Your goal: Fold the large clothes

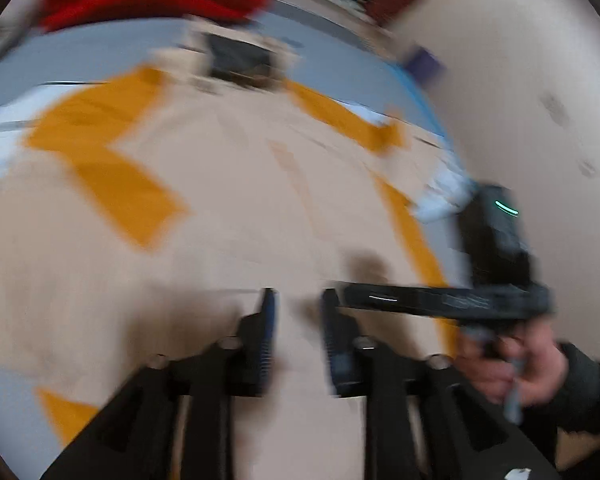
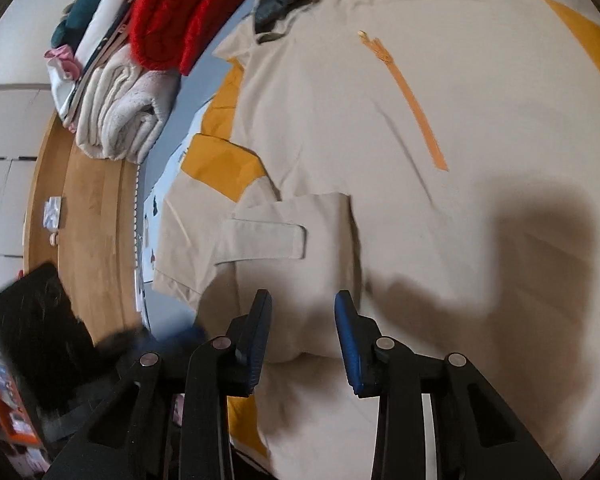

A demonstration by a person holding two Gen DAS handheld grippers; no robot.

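- My left gripper (image 1: 296, 304) hangs over the beige jacket (image 1: 236, 208); its jaws stand a little apart and I see no cloth pinched between them, though that view is smeared with blur.
- My right gripper (image 2: 304, 312) sits just above the same jacket, jaws partly open, beige fabric bulging up in the gap. I can't make out either pad pressing on it.
- The jacket lies spread flat on the blue-grey bedsheet (image 2: 180, 128), with mustard-yellow panels (image 2: 220, 168) at the shoulders and an orange zip (image 2: 416, 108) running down the chest.
- A sleeve with a tabbed cuff (image 2: 268, 240) is folded in across the body, just ahead of my right gripper.
- In the left view, a hand (image 1: 512, 364) holds the right gripper at the frame's right.
- Beyond the collar sit a red knit (image 2: 180, 12) and a rolled cream blanket (image 2: 120, 116).
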